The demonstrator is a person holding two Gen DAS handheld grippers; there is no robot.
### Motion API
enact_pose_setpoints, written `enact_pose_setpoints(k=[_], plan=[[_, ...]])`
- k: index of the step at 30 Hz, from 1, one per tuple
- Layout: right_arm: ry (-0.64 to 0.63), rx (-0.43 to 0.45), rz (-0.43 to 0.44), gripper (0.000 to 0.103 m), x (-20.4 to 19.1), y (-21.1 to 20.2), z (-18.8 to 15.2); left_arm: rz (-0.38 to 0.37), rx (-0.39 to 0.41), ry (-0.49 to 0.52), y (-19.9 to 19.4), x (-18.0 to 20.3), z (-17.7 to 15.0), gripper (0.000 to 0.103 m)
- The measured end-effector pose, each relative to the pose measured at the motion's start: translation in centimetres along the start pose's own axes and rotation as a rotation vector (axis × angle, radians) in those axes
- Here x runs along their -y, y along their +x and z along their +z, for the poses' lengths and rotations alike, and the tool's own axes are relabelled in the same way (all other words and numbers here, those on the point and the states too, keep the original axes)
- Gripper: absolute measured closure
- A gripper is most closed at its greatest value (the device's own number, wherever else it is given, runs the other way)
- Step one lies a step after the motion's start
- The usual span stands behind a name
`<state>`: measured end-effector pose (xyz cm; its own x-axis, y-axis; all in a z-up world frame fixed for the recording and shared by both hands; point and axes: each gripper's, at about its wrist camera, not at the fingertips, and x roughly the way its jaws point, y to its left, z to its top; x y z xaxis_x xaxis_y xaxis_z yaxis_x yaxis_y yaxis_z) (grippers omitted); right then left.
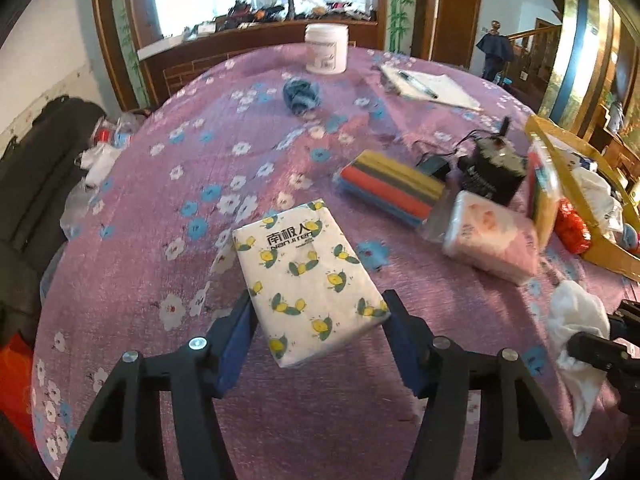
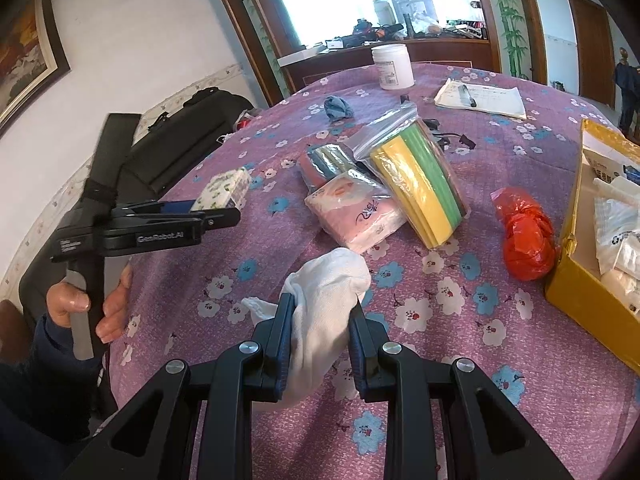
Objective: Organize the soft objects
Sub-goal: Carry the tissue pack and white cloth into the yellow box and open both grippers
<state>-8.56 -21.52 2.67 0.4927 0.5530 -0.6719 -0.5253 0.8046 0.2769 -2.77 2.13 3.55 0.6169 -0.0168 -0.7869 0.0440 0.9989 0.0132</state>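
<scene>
My left gripper [image 1: 318, 306] is shut on a white tissue pack with a lemon print [image 1: 308, 280] and holds it above the purple flowered tablecloth [image 1: 200, 184]. The pack [image 2: 224, 190] and the left gripper [image 2: 212, 212] also show at the left of the right wrist view. My right gripper [image 2: 320, 304] is shut on a white cloth [image 2: 324, 300] that hangs down between its fingers; the cloth also shows in the left wrist view [image 1: 576, 328]. A pink tissue pack [image 2: 356, 212], a bag of coloured sponges [image 2: 420, 180] and a striped sponge stack [image 1: 392, 186] lie mid-table.
A yellow cardboard box [image 2: 576, 280] with white items stands at the right edge. A red plastic bundle [image 2: 524, 232] lies beside it. A blue cloth [image 2: 338, 106], a white jar [image 2: 392, 66], a notepad with pen [image 2: 480, 98] and a black charger [image 1: 492, 168] lie further back.
</scene>
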Motion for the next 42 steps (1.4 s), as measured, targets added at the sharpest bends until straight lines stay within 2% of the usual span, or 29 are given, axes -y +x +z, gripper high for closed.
enact_pose_setpoints(k=[8, 15, 25, 29, 31, 33, 35, 37, 39, 42], plan=[[0.015, 0.036, -0.026, 0.076, 0.3, -1.1, -0.3, -0.034, 0.069, 0.063, -2.8, 3.1, 0.9, 0.042], [0.059, 0.121, -0.067, 0.076, 2.0, -4.9, 0.4, -0.180, 0.107, 0.144, -4.8, 8.5, 2.8, 0.042], [0.209, 0.287, -0.253, 0.076, 9.1, -12.5, 1.6, -0.377, 0.127, 0.272, -5.9, 20.1, 6.5, 0.042], [0.316, 0.327, -0.377, 0.076, 13.5, -14.9, 2.8, -0.474, 0.100, 0.278, -4.8, 24.6, 8.3, 0.042], [0.378, 0.319, -0.465, 0.076, 16.1, -15.6, 3.6, -0.514, 0.086, 0.287, -4.0, 26.8, 8.9, 0.042], [0.427, 0.314, -0.510, 0.075, 18.2, -15.6, 4.0, -0.542, 0.080, 0.289, -2.7, 29.2, 9.1, 0.042], [0.481, 0.276, -0.567, 0.075, 20.3, -15.2, 3.7, -0.571, 0.031, 0.292, -0.7, 31.4, 8.8, 0.042], [0.514, 0.255, -0.584, 0.075, 21.6, -14.6, 3.3, -0.603, -0.007, 0.295, 0.8, 32.7, 8.1, 0.042], [0.524, 0.242, -0.596, 0.075, 22.4, -14.1, 3.0, -0.600, -0.020, 0.314, 1.7, 33.3, 7.5, 0.042], [0.554, 0.229, -0.574, 0.075, 23.7, -13.2, 2.5, -0.570, 0.034, 0.362, 1.6, 33.7, 6.9, 0.042]])
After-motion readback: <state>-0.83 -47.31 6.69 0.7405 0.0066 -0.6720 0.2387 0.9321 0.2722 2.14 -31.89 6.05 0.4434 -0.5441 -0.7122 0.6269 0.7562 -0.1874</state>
